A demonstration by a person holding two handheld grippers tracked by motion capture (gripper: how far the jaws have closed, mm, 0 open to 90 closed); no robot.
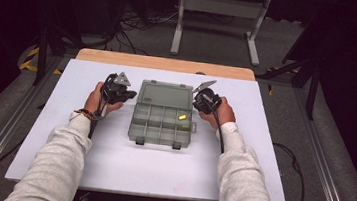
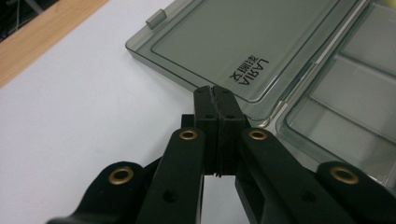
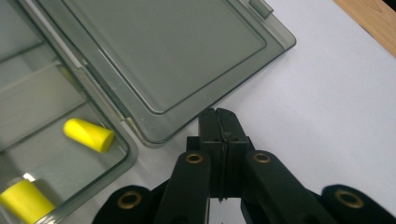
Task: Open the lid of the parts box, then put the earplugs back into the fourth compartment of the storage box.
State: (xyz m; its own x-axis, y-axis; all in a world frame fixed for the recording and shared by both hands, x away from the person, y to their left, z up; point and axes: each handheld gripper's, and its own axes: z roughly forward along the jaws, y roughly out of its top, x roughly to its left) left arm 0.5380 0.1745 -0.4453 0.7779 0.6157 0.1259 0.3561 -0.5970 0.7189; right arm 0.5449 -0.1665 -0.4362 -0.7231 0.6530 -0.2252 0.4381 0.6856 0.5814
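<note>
Light grey sleeves (image 1: 58, 168), beaded wristband (image 1: 84, 113) on left; black grippers, brass rivets (image 2: 188, 135), grey three-cornered plates (image 1: 124, 78), trailing black cables (image 1: 221, 132).

My left gripper (image 1: 128, 95) and right gripper (image 1: 197, 101) face each other, jaws pressed together and empty, my forearms stretched out behind them.

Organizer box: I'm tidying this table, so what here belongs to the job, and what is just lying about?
In the job:
organizer box, its open lid, yellow earplugs, left gripper, right gripper, both shut.

Lying about:
floor cables, white frame.
</note>
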